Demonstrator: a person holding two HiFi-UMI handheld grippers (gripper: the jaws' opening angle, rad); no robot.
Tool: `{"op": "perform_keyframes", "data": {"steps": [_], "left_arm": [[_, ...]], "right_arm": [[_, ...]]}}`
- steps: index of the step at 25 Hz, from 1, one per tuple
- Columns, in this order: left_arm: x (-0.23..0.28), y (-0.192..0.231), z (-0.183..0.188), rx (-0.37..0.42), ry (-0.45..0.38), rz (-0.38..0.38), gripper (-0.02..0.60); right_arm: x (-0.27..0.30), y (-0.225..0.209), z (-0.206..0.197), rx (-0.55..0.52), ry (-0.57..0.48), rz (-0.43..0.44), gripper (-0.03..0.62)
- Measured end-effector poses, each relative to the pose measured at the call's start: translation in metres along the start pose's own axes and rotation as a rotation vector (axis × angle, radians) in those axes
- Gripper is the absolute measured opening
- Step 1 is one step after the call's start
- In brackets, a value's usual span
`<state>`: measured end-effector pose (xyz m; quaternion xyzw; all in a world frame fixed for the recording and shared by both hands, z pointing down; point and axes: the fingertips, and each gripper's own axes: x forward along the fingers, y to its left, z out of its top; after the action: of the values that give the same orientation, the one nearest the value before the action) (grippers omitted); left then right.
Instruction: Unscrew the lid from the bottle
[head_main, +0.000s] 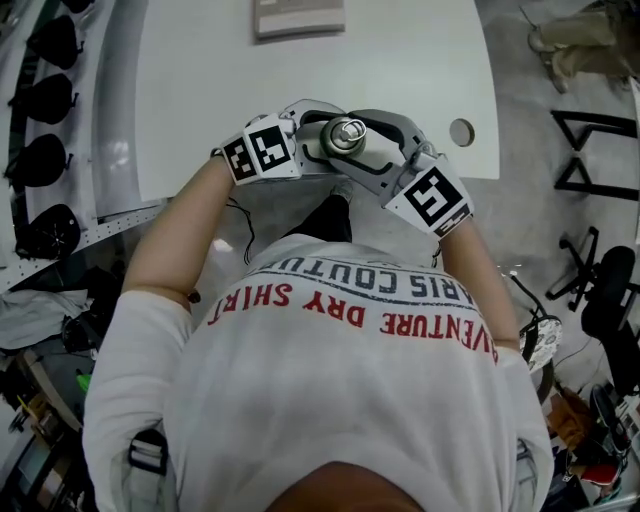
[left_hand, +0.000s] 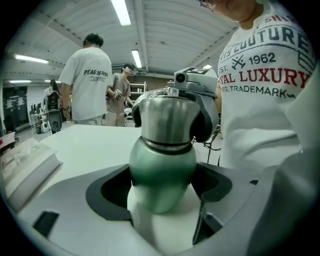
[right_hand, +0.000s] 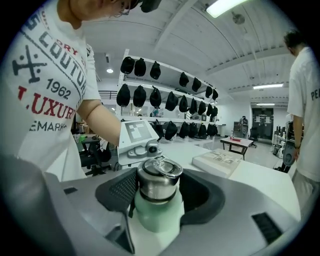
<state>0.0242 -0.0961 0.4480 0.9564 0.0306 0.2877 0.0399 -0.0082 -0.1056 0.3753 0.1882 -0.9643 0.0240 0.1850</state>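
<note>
The bottle, green with a steel lid, is upright between the two hand-held grippers over the near edge of the white worktop, just in front of the person's chest. Whether its base rests on the worktop I cannot tell.

The left hand-held gripper comes in from the left and is closed on the green body, a pad pressing each side. The right hand-held gripper comes in from the right and is clamped on the lid, its dark pads tight against the steel. The lid sits on the bottle, a dark seam showing beneath it.

A book lies at the far edge of the worktop. Black caps hang on a rack at left.
</note>
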Motion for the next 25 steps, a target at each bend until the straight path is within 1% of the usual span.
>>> {"op": "perform_keyframes", "data": {"steps": [3,6,9,13,19,21,25], "left_arm": [[0.0,-0.001,-0.001,0.001,0.012,-0.028,0.376],[0.001,-0.003,-0.001,-0.014,0.002,-0.036,0.376],[0.002,-0.003,-0.001,-0.055,-0.009,-0.041,0.376],[0.001,-0.004,-0.001,-0.093,-0.014,-0.023,0.376],[-0.017,-0.005,0.004,-0.148,-0.064,0.025,0.376],[-0.027,-0.008,0.005,-0.166,-0.081,0.048,0.376],[-0.054,-0.009,0.013,-0.223,-0.139,0.133,0.376]], "right_arm": [[0.001,0.002,-0.001,-0.025,0.029,0.035,0.261],[0.001,0.003,0.0,-0.044,0.049,0.061,0.262],[0.001,0.003,-0.001,-0.051,0.059,0.078,0.262],[0.0,0.003,0.002,-0.053,0.058,0.078,0.262],[-0.005,0.001,0.016,-0.039,0.024,0.059,0.262],[-0.01,-0.001,0.025,-0.029,0.001,0.039,0.262],[-0.025,-0.008,0.045,0.014,-0.053,-0.031,0.262]]}}
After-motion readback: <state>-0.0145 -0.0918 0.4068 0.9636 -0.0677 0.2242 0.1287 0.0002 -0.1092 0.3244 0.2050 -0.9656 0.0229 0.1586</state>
